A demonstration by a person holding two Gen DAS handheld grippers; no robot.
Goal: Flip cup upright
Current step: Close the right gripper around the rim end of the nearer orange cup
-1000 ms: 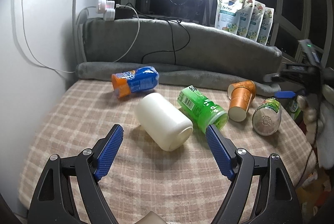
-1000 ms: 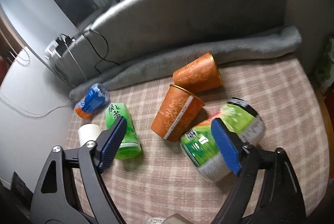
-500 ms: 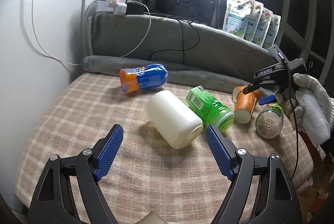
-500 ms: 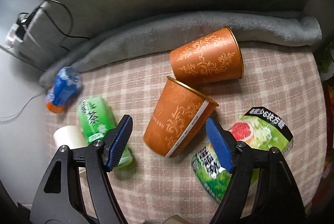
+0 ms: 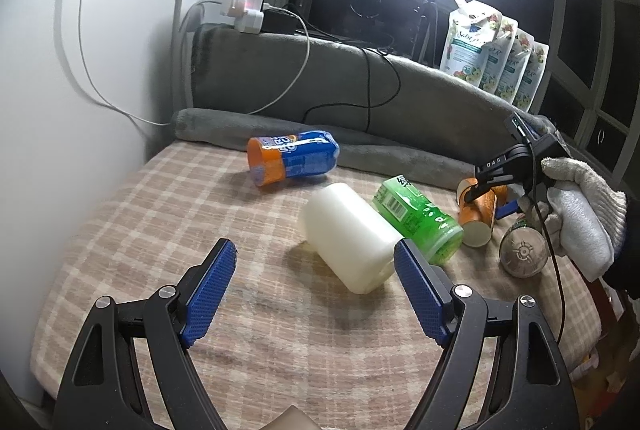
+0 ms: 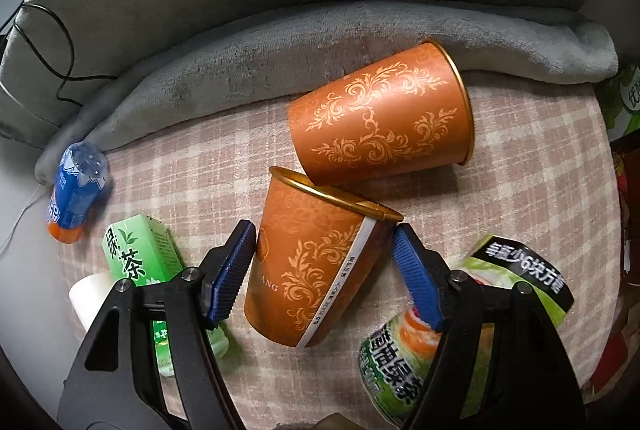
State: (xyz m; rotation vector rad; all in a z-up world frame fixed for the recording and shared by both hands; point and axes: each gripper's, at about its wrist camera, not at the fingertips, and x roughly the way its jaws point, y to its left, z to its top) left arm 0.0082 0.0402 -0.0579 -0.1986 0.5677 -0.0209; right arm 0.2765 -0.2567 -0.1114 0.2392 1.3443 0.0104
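Two orange paper cups lie on their sides on the checked cloth. The near cup (image 6: 316,262) lies between the blue pads of my right gripper (image 6: 324,270), which is open around it; the pads sit close to its sides, contact unclear. The far cup (image 6: 380,113) lies behind it, its rim against the grey blanket. In the left wrist view the near cup (image 5: 476,213) shows at the right under the right gripper (image 5: 496,185). My left gripper (image 5: 316,290) is open and empty, just in front of a white cup (image 5: 352,238) lying on its side.
A green tea cup (image 5: 416,218), a blue-and-orange cup (image 5: 292,159) and a green-labelled cup (image 6: 440,342) also lie on the cloth. A rolled grey blanket (image 6: 320,45) borders the back. A white wall (image 5: 60,109) stands at the left. Cables hang behind.
My right gripper has moved down and forward until its pads straddle the near orange cup. My left gripper has drawn back and swung a little; the white cup has not moved.
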